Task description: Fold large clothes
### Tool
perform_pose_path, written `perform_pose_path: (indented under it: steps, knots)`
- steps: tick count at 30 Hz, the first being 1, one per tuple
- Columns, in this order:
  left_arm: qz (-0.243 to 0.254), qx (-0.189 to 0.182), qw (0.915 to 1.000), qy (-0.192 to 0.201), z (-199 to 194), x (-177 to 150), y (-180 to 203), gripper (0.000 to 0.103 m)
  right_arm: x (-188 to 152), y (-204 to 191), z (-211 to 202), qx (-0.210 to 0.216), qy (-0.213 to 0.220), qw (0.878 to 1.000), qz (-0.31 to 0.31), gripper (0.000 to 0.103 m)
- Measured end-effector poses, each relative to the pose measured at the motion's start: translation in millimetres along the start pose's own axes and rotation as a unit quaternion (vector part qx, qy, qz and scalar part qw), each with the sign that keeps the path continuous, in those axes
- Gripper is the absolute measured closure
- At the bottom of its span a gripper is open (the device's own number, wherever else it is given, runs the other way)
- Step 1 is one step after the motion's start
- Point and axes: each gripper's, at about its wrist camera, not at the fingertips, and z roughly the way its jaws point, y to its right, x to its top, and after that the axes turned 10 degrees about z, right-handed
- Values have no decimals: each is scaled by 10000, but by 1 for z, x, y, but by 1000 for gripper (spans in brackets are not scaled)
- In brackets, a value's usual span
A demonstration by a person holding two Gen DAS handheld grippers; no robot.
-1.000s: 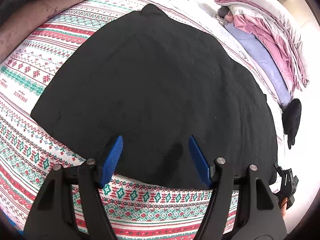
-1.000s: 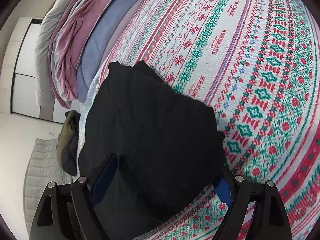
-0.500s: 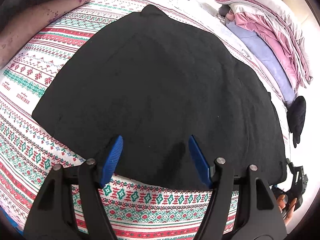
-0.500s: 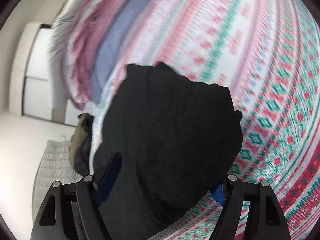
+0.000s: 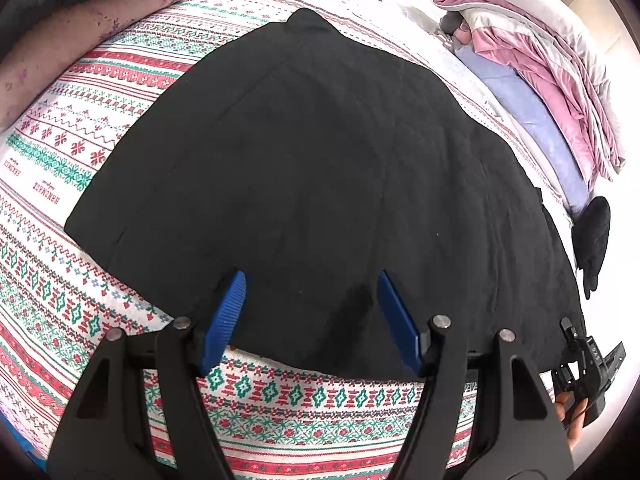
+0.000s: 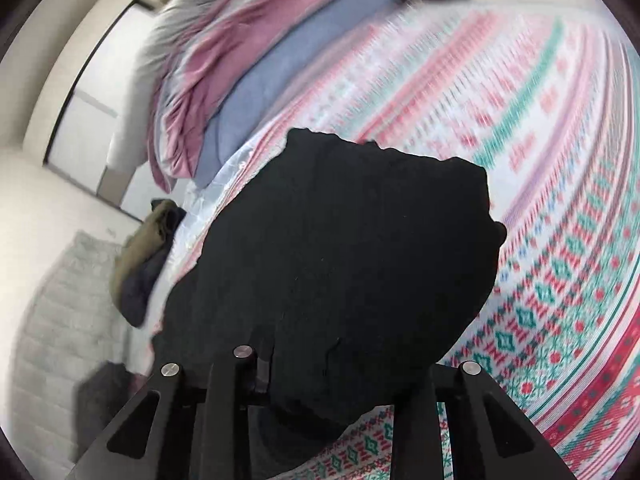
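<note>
A: What is the black garment made of?
B: Matt cloth, soft and faintly fuzzy. The patterned bedspread under it looks like a woven, knit-style textile.
A: And beside the garment?
B: Pink bedding, slightly sheeny. The left gripper has ribbed blue pads on smooth black plastic arms with metal pins.

**Patterned bed, black garment on top**

The bed wears a red, green and white knit-pattern cover. A black garment lies spread over its middle. Folded pink, lilac and grey bedding is stacked along one edge.
</note>
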Motion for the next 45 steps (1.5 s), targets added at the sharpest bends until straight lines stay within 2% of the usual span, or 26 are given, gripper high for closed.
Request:
perform_pose_path:
  steps: [3,6,10,14,19,22,26,28,30,31,33,35,37,40,41,43,45]
  knots:
    - [-145,-62,9999,57,-5,1,-7,34,-1,4,7,-172,-52,9998,23,75]
    - [-217,-42,9997,93,-13,1,-17,34,3,10,9,-47,-148,9996,236,75]
    - [-475,62,9985,254,-28,-2,-37,34,-2,-6,0,-104,118,9998,-150,76]
    - [-682,95,9971,326,-30,-2,-60,34,-6,-12,-4,-107,196,9995,-243,76]
    - [-677,-271,9973,85,-15,1,-75,34,-3,-1,1,-82,50,10000,17,76]
    - [-833,-482,9953,57,-16,4,-79,34,-4,-6,0,-174,120,9997,-111,76]
    - [-1306,-1031,9860,122,-24,9,-99,34,-7,-16,-1,-387,224,9983,-363,76]
    - [-1247,-811,9880,413,-37,14,-106,34,-7,-25,-3,-509,292,9972,-457,77]
    - [-1002,-93,9927,671,-49,20,-110,34,-11,-50,-11,-631,538,9932,-823,78]
    - [-909,155,9932,710,-51,22,-111,34,-15,-63,-15,-648,669,9903,-1030,79]
    - [-814,522,9930,678,-50,25,-115,34,-37,-117,-31,-691,1185,9711,-1951,79]
    - [-834,538,9930,642,-49,26,-119,34,-63,-161,-39,-662,1480,9504,-2656,80]
    - [-878,453,9929,656,-51,27,-124,34,-111,-222,-44,-573,1777,9118,-3657,80]
    - [-946,337,9928,653,-53,29,-133,34,-191,-281,-42,-358,2028,8473,-4896,80]
    - [-957,316,9928,644,-55,30,-138,34,-214,-292,-40,-262,2057,8286,-5201,80]
    - [-1010,275,9927,601,-53,31,-141,34,-272,-308,-28,-73,2071,7796,-5910,80]
    - [-1055,200,9926,567,-52,29,-140,34,-318,-309,-7,-73,1917,7434,-6407,80]
